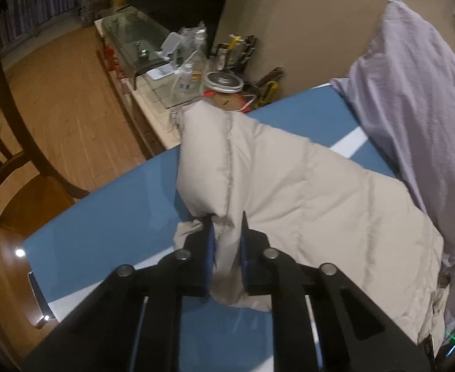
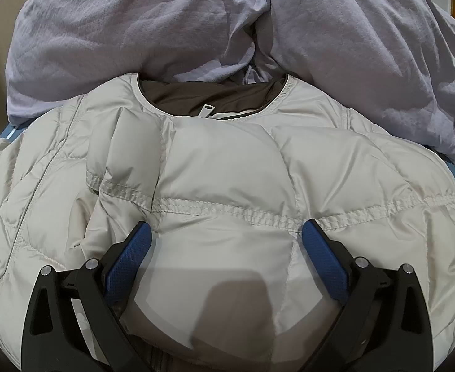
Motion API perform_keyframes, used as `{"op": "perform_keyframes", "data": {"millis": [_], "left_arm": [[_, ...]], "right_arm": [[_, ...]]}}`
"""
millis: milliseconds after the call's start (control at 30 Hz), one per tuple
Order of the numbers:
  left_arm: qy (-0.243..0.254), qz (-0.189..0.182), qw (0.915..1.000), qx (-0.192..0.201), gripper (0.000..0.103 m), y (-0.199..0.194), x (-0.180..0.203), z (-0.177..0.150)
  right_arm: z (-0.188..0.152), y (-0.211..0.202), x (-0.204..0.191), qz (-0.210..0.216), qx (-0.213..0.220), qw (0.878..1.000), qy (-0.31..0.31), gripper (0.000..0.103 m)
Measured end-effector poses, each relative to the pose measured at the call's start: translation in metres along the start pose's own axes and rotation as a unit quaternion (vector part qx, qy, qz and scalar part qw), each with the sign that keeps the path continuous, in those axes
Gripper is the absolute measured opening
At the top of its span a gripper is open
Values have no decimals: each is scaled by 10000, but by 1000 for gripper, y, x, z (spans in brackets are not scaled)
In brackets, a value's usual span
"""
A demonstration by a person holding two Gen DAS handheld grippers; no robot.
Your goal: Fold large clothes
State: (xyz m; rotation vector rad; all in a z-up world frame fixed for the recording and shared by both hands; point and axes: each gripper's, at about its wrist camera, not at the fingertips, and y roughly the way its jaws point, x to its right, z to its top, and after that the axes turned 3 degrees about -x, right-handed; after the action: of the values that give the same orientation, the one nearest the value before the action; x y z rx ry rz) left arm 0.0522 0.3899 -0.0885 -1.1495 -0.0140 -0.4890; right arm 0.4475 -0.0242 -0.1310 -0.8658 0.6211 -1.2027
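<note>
The left claw (image 1: 226,217) was clamped on a bunched fold of the beige puffer jacket (image 1: 304,186), its blue pads (image 1: 209,248) pressing the fabric from both sides near the end of a sleeve. From that pinch the sleeve (image 1: 202,155) ran away from the claw as a thick padded roll, raised a little above the blue desk (image 1: 103,210).

The right claw (image 2: 225,228) stood wide apart, both blue fingers (image 2: 131,257) resting against the jacket's quilted front with a puffed panel between them, gripping nothing. Beyond it lay the collar (image 2: 215,93) with its dark lining and a zipper pull (image 2: 206,110) at the neck.

The jacket lay spread on the desk, its collar end touching a heap of lavender cloth (image 2: 165,31) piled at the far side. Past the desk edge, in the left view, stood a wooden chair (image 1: 13,161) on a wood floor and a low cluttered cabinet (image 1: 153,86) against the wall.
</note>
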Motion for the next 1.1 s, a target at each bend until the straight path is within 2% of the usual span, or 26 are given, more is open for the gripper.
{"op": "perform_keyframes", "data": {"millis": [167,333,500,633,767,933,1100], "left_arm": [[291,-452,9981,291,10,-30,29,3],[916,-1000,9885,675,10,-71,88,3],[1591,-1726,9683,857,10,-109,162,-13],[2110,-2249,9479,804,10,-125,224,-36],[2552,-2612,9284,685,10,-131,272,-66],[3031,-2924,9061,405,9,-126,325,-104],[3390,-2906,8948,14,9,-103,365,-146]], "right_arm": [[2,-1,1,27,-94,10000,7,99],[3,-5,6,157,-238,9996,20,99],[-4,-20,15,331,-223,9991,120,99],[-9,-41,29,419,-92,9986,305,99],[-11,-62,46,411,73,9982,439,99],[-14,-82,68,334,242,9975,581,99],[-23,-91,92,303,274,9955,850,99]]}}
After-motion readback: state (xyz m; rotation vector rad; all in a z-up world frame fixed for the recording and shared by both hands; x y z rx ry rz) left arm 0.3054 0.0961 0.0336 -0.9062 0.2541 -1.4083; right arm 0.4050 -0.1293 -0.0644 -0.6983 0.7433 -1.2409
